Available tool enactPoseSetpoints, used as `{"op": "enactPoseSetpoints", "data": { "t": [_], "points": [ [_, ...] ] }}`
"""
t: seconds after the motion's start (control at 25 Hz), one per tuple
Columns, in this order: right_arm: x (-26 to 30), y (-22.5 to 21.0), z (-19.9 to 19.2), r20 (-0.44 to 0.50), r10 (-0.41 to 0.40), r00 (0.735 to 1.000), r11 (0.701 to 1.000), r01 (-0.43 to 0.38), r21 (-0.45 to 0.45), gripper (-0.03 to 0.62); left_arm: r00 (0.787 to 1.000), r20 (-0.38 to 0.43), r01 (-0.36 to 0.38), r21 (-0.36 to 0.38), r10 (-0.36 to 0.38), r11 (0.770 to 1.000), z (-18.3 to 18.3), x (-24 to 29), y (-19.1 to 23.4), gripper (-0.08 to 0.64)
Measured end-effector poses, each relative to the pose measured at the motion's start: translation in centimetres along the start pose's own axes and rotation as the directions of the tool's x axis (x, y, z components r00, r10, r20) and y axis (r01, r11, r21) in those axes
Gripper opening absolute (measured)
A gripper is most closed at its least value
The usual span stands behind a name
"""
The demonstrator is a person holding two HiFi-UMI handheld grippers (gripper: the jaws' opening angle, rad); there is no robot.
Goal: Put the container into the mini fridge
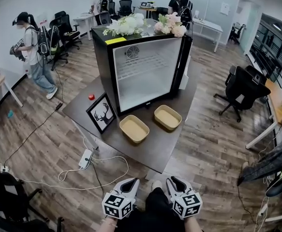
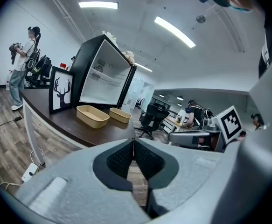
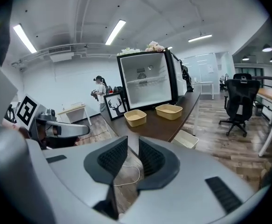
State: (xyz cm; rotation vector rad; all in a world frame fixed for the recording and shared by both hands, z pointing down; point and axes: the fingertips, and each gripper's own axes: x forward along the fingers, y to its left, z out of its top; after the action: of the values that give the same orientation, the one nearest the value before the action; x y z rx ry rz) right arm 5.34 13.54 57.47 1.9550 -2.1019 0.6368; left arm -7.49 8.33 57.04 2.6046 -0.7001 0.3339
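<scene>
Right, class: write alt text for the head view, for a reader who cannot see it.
An open, empty fridge stands on a dark table with two beige containers in front of it. At the bottom edge, the left tongs and right tongs are held low, short of the table.

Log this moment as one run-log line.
stage: pre-grasp | left gripper: shut, empty | right gripper: open, empty | left container, right container: on table before mini fridge | fridge: open
</scene>
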Motion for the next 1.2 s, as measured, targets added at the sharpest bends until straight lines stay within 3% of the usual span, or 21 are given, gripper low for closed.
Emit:
{"op": "enactPoseSetpoints", "data": {
  "t": [0.32, 0.48, 0.72, 0.84, 1.0, 1.2],
  "points": [
    [7.2, -4.5, 4.5, -0.034, 0.091, 0.995, 0.992, -0.093, -0.086, 0.080, 0.987, 0.067, -0.142, -0.042, 0.144, 0.989, 4.5, 5.7, 4.0, 0.009],
    [9.9, -7.1, 6.1, -0.072, 0.152, 0.986, 0.980, -0.160, -0.118, 0.075, 0.989, 0.042, -0.143, 0.006, 0.142, 0.990, 6.0, 9.5, 4.0, 0.009],
    [13.2, -10.0, 7.2, -0.153, 0.227, 0.962, 0.952, -0.252, -0.173, 0.077, 0.978, 0.062, -0.199, -0.044, 0.201, 0.979, 7.2, 13.8, 3.6, 0.009],
    [14.6, -10.8, 7.4, -0.213, 0.273, 0.938, 0.928, -0.316, -0.200, 0.153, 0.968, 0.079, -0.234, -0.062, 0.238, 0.970, 8.0, 15.3, 4.0, 0.009],
    [16.4, -12.9, 8.5, -0.229, 0.239, 0.944, 0.903, -0.303, -0.305, 0.155, 0.952, 0.089, -0.287, -0.064, 0.291, 0.956, 8.6, 16.5, 4.9, 0.009],
    [19.6, -15.9, 9.2, -0.271, 0.165, 0.948, 0.899, -0.258, -0.355, 0.153, 0.936, 0.085, -0.332, -0.104, 0.341, 0.937, 8.6, 16.5, 6.0, 0.009]
  ]
}}
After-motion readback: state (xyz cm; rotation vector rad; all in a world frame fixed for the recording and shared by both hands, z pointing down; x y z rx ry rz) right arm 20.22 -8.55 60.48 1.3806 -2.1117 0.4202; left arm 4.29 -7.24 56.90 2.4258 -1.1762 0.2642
